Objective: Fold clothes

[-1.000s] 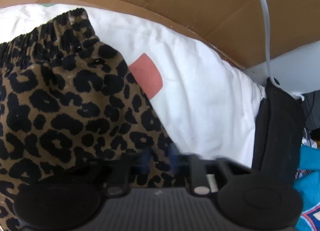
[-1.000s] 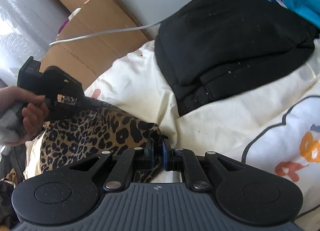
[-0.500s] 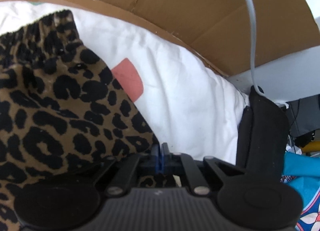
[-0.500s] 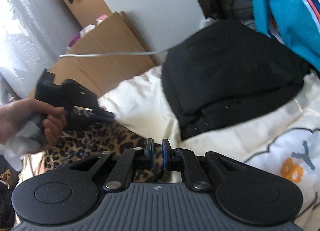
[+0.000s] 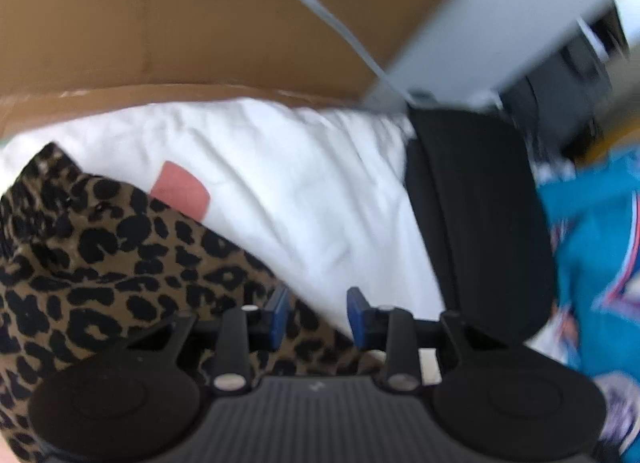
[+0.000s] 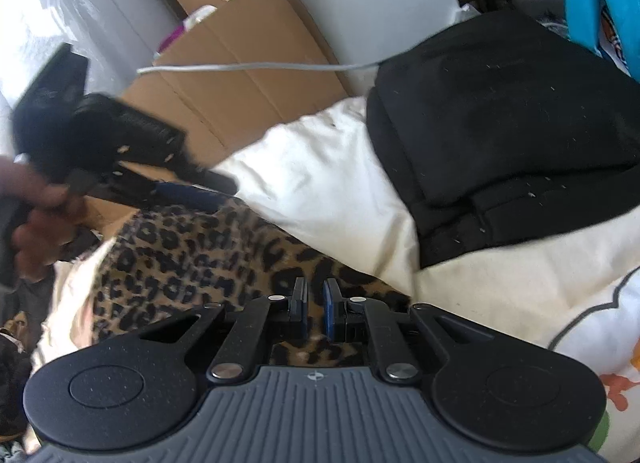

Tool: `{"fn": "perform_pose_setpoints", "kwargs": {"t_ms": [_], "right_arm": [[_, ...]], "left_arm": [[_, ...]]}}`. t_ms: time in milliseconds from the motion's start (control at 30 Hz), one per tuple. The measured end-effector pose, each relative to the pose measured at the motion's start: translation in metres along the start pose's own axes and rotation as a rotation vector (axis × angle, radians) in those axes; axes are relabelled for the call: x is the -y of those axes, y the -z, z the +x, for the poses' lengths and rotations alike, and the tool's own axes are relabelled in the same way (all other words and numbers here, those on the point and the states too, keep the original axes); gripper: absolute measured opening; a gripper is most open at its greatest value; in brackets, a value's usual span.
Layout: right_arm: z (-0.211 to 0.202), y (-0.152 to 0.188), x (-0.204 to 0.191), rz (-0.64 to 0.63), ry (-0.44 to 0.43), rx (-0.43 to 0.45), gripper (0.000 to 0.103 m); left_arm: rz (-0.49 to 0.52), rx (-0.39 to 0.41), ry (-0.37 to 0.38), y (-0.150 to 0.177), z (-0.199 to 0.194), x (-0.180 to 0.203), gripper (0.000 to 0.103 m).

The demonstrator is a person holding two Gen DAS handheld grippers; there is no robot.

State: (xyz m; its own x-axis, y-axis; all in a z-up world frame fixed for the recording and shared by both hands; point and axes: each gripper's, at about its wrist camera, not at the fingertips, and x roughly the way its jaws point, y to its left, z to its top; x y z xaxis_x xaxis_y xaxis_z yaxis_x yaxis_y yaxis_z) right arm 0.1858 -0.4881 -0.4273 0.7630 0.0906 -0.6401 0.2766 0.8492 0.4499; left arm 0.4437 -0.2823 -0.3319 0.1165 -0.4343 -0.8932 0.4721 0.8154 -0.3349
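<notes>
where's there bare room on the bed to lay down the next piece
Bare white bedding between the leopard-print garment and the folded black garment, and in front of the black one, up to the printed patch. Crowded: teal clothing beyond the black garment.

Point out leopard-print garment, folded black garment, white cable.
leopard-print garment [image 6: 192,263]: right wrist view, middle of its spread fabric.
folded black garment [image 6: 500,123]: right wrist view, top face.
white cable [image 6: 248,69]: right wrist view, mid-run over cardboard.

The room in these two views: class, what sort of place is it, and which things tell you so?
Probably a bedroom at home: clothes lie on a white printed duvet, flattened cardboard boxes lean against the wall, and a leopard-print garment lies beside a folded black one.
</notes>
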Motion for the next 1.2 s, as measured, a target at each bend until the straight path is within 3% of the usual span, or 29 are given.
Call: {"fn": "perform_pose_setpoints", "kwargs": {"t_ms": [100,200,600,833,1200], "right_arm": [[0.002,0.004,0.012,0.031,0.033,-0.021,0.011],[0.003,0.009,0.018,0.053,0.032,-0.035,0.01],[-0.01,0.004,0.003,0.002,0.019,-0.068,0.009],[-0.017,0.002,-0.027,-0.058,-0.03,-0.062,0.009],[-0.019,0.024,-0.059,-0.138,-0.078,-0.121,0.01]], "left_arm": [[0.086,-0.046,-0.027,0.018,0.013,0.002,0.027],[0.104,-0.07,-0.036,0.028,0.028,0.004,0.027],[0.093,-0.029,-0.04,0.024,0.049,0.004,0.028],[0.063,0.0,0.025,0.025,0.006,-0.009,0.034],[0.112,0.092,0.01,0.078,-0.1,-0.053,0.035]]}}
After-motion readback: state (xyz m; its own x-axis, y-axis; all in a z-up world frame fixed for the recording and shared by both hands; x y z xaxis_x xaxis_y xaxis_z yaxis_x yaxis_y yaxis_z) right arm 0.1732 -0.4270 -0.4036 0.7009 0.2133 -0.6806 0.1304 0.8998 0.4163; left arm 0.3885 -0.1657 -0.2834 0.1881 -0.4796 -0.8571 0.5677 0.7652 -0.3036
